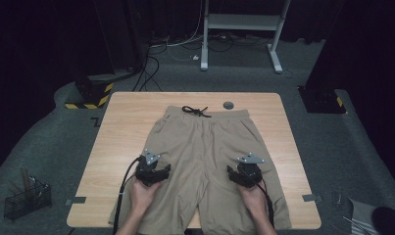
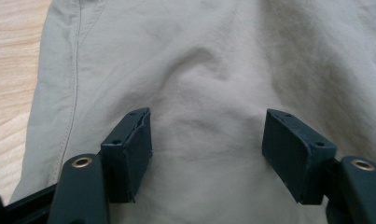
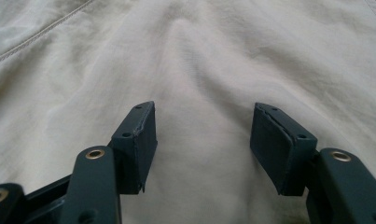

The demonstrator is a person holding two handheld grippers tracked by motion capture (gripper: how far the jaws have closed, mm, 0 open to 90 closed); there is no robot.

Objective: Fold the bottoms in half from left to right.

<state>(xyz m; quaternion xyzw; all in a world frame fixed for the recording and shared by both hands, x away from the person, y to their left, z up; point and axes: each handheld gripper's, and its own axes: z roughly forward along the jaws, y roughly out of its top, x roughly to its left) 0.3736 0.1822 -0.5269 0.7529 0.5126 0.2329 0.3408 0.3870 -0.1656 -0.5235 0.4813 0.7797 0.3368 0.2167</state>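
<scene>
Two handheld grippers rest over a pair of beige shorts (image 1: pixel 205 152) spread flat on a wooden table (image 1: pixel 126 127), waistband and dark drawstring (image 1: pixel 196 111) at the far side. The left gripper (image 1: pixel 156 172) is on the left leg, the right gripper (image 1: pixel 239 175) on the right leg; both sets of jaws stand wide, pinching nothing. To grip well, each should probably press down and gather a ridge of cloth before closing. A wire basket (image 1: pixel 27 199) on the floor at left holds what look like tools
</scene>
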